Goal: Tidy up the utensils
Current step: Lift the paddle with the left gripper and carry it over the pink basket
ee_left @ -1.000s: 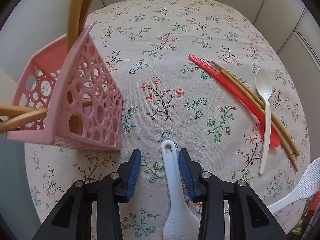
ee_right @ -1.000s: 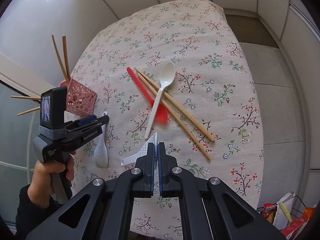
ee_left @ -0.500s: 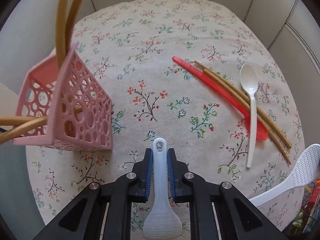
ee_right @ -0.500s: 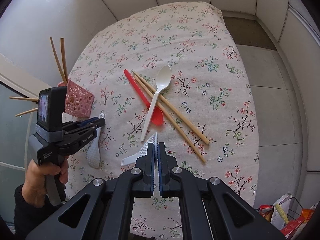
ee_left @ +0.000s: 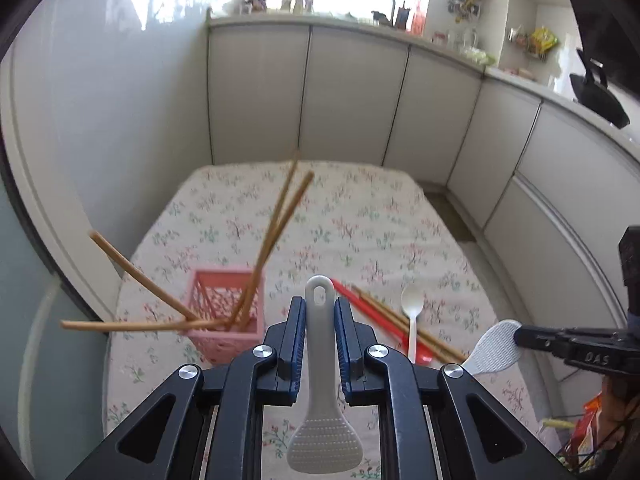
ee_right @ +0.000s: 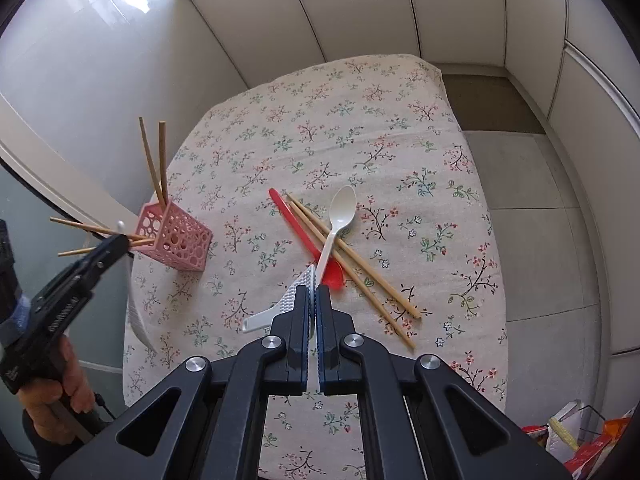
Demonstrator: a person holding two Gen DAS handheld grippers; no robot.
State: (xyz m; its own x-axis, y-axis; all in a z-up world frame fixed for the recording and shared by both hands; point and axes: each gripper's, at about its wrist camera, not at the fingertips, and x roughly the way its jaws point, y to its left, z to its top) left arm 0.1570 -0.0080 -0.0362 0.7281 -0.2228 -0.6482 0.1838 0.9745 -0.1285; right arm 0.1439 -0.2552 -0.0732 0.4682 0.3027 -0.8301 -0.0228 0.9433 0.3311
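Observation:
My left gripper [ee_left: 319, 322] is shut on the handle of a white rice paddle [ee_left: 320, 380] and holds it in the air, handle up, right of the pink perforated holder [ee_left: 224, 316]. The holder contains several wooden chopsticks [ee_left: 272, 240]. My right gripper [ee_right: 312, 300] is shut on a second white rice paddle [ee_right: 280, 308], held above the table; it also shows in the left wrist view [ee_left: 496, 346]. On the flowered tablecloth [ee_right: 360, 128] lie a red spoon [ee_right: 308, 240], a white spoon [ee_right: 338, 220] and two chopsticks [ee_right: 352, 264], crossed together.
The pink holder [ee_right: 176, 236] stands near the table's left edge. The left gripper [ee_right: 116, 242] appears in the right wrist view beside it. White cabinets [ee_left: 360, 100] wall the table's far side. Bags [ee_right: 580, 436] lie on the floor at lower right.
My left gripper closed on the white rice paddle, lifted it off the cloth and tilted up toward the room. My right gripper rose a little, still holding its paddle.

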